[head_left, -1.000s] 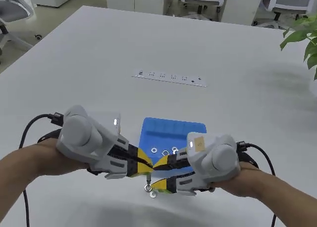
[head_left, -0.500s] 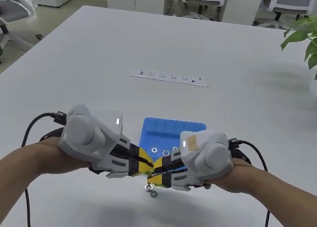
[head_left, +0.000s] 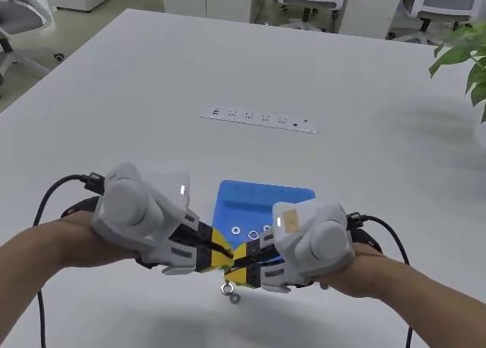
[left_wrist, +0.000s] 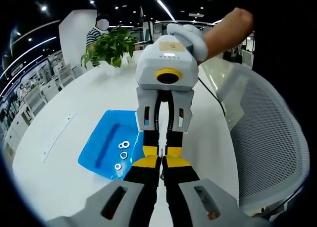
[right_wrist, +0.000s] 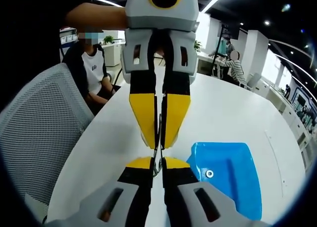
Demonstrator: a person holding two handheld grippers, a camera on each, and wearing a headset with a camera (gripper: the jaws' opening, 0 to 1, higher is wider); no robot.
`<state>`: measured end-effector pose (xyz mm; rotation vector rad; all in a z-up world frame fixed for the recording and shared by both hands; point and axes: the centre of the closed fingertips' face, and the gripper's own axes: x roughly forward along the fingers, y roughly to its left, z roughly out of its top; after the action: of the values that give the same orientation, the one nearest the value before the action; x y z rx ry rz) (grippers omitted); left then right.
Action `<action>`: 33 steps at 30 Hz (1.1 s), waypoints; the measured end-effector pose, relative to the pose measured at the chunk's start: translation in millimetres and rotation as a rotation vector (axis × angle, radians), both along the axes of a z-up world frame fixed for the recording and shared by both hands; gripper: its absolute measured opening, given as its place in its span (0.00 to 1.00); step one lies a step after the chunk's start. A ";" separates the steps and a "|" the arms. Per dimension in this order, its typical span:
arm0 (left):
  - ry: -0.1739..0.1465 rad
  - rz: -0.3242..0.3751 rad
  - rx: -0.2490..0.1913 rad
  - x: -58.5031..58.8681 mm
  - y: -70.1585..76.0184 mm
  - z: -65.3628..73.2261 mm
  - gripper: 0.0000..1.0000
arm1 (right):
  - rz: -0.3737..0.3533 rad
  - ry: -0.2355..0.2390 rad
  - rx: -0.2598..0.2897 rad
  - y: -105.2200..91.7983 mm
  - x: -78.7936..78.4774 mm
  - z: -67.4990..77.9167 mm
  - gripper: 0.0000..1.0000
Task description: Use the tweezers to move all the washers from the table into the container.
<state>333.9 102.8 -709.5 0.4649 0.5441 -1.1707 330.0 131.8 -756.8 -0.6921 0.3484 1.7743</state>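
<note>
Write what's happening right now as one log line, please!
left gripper: shut on tweezers | right gripper: shut on tweezers, tip to tip | container: three washers inside | table: two washers to go

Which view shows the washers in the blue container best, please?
The left gripper view: three washers lie unobstructed in the container. The head view shows three, smaller; the right gripper view shows one.

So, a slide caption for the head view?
Left gripper and right gripper meet tip to tip by blue container holding washers; two loose washers on table.
</note>
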 end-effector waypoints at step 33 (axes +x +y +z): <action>0.016 0.059 -0.034 0.4 10.8 -0.9 0.32 | -0.011 -0.016 0.013 -2.7 1.2 18.8 0.08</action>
<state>334.3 113.7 -710.4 0.4082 0.5477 -1.1264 331.2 129.0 -738.0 -0.6934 0.3289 1.7580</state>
